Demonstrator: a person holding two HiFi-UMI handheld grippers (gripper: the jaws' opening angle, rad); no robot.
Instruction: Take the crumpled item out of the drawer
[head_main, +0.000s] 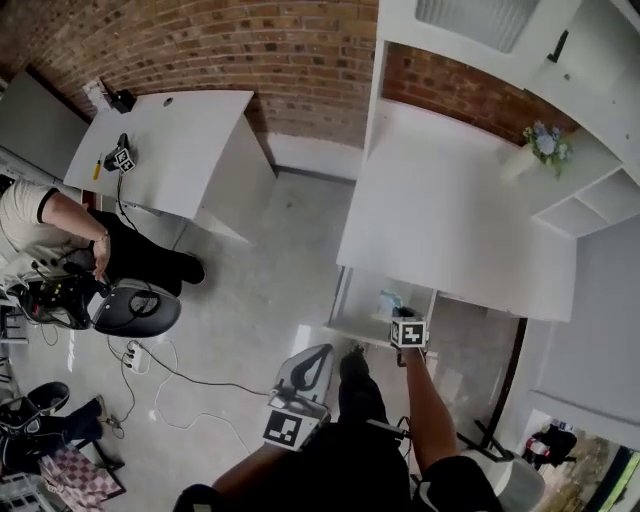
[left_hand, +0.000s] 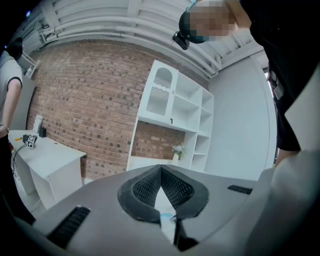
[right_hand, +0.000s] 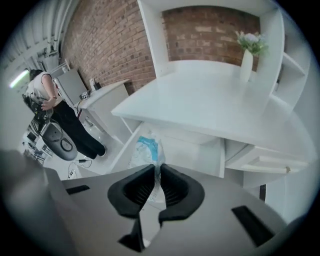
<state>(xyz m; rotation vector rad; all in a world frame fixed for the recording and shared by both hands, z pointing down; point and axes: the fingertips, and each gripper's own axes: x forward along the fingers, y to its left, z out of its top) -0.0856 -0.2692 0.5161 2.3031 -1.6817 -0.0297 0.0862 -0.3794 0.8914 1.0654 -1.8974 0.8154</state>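
The crumpled item (right_hand: 146, 149) is a white plastic bag with blue print. It sticks up out of the open white drawer (right_hand: 220, 158) under the desk. My right gripper (right_hand: 156, 168) is shut on the bag's near part, which is pinched thin between the black pads. In the head view the right gripper (head_main: 400, 316) reaches over the drawer (head_main: 348, 334), and a bit of the crumpled item (head_main: 389, 299) shows just beyond it. My left gripper (head_main: 312, 365) hangs lower left of the drawer, away from it. In its own view the left gripper (left_hand: 161, 168) is shut, with nothing between the pads.
A white desk (head_main: 450, 200) sits above the drawer, with a vase of flowers (head_main: 541, 147) at its far right and white shelves (head_main: 585, 205) beside it. A second white table (head_main: 165, 140) stands at left. A person (head_main: 50, 230) sits there. Cables (head_main: 160, 372) lie on the floor.
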